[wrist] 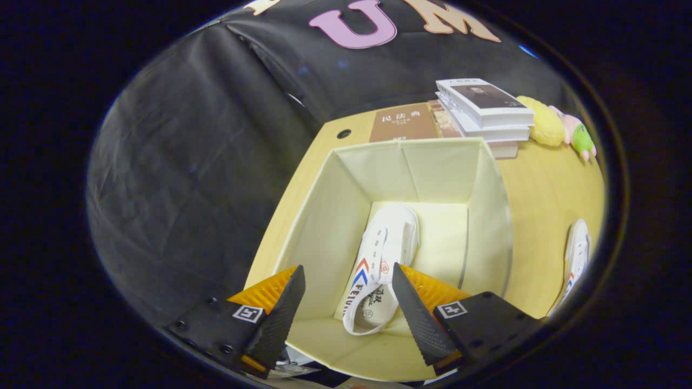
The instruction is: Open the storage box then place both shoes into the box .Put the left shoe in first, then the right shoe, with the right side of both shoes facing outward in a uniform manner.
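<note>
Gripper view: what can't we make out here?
- Shoe in box: heel end partly behind a finger of the open gripper; its far side faces the box floor, unseen.
- Second shoe on the table: cut off by the view's edge; left or right cannot be told.
- Box: near wall hidden below the fingers; lid not seen.
- Books: lower ones mostly covered by the upper.

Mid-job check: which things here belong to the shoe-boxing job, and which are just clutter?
Job:
cream fabric storage box, open
white canvas shoe inside it
second white shoe on the wooden table
tool, open above the box

Clutter:
stack of white books
brown book
yellow plush toy
pink-and-green plush toy
</note>
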The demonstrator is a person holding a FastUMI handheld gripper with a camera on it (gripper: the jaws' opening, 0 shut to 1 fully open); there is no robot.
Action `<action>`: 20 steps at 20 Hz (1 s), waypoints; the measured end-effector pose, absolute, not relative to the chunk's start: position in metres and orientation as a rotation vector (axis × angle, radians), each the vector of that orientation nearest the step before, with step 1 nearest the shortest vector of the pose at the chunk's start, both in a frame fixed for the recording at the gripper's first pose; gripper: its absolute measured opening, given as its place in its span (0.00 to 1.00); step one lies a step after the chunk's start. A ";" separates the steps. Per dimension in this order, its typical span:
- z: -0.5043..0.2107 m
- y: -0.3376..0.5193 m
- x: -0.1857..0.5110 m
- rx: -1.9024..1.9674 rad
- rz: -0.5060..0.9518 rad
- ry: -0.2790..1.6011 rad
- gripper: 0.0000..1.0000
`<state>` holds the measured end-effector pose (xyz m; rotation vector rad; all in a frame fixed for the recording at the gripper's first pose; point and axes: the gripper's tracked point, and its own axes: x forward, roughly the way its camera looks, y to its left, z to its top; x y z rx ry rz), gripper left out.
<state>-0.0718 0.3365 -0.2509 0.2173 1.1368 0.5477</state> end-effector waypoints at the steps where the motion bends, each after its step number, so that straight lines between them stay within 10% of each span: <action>1: -0.241 0.331 -0.070 0.220 0.561 1.111 1.00; 20: -0.218 0.043 -0.014 0.126 0.293 0.917 1.00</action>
